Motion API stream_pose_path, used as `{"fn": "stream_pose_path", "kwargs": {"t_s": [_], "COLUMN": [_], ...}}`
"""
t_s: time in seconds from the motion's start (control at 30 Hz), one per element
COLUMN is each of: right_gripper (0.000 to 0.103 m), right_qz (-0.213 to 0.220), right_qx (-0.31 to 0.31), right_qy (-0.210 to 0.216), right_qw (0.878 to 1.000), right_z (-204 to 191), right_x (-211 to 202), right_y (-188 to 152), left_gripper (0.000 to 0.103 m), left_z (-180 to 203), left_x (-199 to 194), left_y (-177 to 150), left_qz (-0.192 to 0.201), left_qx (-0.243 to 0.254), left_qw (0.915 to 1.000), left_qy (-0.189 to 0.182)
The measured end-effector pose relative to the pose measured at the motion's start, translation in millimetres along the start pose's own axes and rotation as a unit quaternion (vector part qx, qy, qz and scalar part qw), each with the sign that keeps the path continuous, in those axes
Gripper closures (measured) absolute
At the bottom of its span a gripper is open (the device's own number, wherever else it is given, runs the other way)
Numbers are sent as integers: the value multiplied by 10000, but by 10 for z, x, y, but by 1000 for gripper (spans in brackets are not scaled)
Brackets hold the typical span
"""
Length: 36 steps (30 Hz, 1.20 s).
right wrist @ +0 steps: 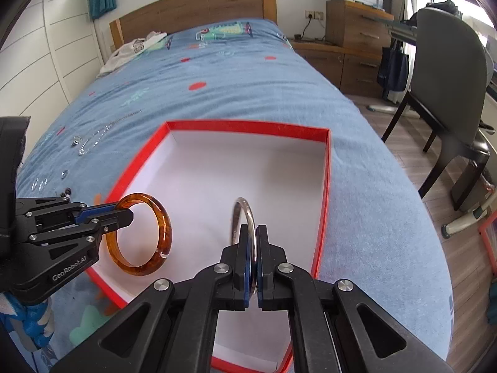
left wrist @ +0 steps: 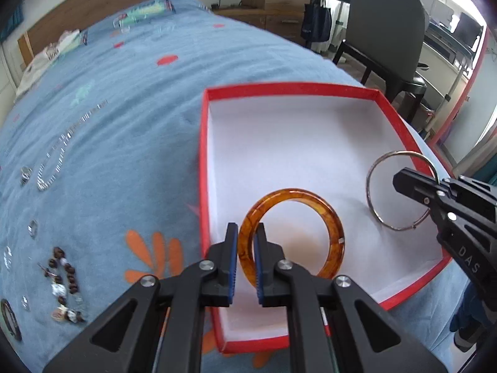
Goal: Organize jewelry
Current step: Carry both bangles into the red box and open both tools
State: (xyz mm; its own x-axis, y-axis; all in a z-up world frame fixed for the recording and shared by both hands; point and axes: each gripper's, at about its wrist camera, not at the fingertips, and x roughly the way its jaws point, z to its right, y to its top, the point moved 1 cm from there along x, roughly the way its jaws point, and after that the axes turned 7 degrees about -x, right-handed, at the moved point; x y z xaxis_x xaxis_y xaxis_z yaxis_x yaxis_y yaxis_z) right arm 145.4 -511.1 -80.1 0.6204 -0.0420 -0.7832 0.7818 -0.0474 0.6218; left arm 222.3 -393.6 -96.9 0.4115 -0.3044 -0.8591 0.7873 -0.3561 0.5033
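A red box [left wrist: 203, 155] with a white inside lies on the blue bedspread; it also shows in the right wrist view [right wrist: 248, 126]. My left gripper [left wrist: 246, 233] is shut on an amber bangle [left wrist: 334, 227], held upright over the box's near left part; the bangle also shows in the right wrist view [right wrist: 164, 223]. My right gripper [right wrist: 252, 233] is shut on a silver bangle [right wrist: 245, 205], held upright over the box's right part; this bangle also shows in the left wrist view [left wrist: 371, 174]. The right gripper's jaws [left wrist: 416, 186] enter the left wrist view from the right.
Loose jewelry lies on the bedspread left of the box: a silver chain necklace [left wrist: 59, 152], a brown bead bracelet [left wrist: 63, 283], small rings [left wrist: 32, 228] and a dark bangle [left wrist: 11, 320]. A grey chair [right wrist: 447, 71] and a wooden dresser [right wrist: 357, 31] stand right of the bed.
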Motion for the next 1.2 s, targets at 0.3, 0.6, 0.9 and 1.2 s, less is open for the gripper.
{"fn": "stream_pose_path", "kwargs": {"t_s": [0.3,0.6,0.9,1.2], "right_gripper": [101,101,89,56], "right_qz": [-192,-509,-712,-689], "right_qx": [-324,-1011,-1469,-1712], "right_qy": [89,354,357,207], "right_qw": [9993,9929,9859,9826], "right_z": [-6,-174,-310,-383], "right_x": [109,260,306,138], "right_y": [14,124,174,213], "left_gripper": [93,92,92,91], "left_z": [-24,-188,-232,-234], "left_x": [109,-12,-71,-63], "left_y": [-78,-272,-369,-276], "left_qz": [-46,-202,-398,-469], "left_qx": [-338,-1140,-1624,-1541], "left_qw": [9987,9894,9818,9841], "left_qy": [389,879,901,745]}}
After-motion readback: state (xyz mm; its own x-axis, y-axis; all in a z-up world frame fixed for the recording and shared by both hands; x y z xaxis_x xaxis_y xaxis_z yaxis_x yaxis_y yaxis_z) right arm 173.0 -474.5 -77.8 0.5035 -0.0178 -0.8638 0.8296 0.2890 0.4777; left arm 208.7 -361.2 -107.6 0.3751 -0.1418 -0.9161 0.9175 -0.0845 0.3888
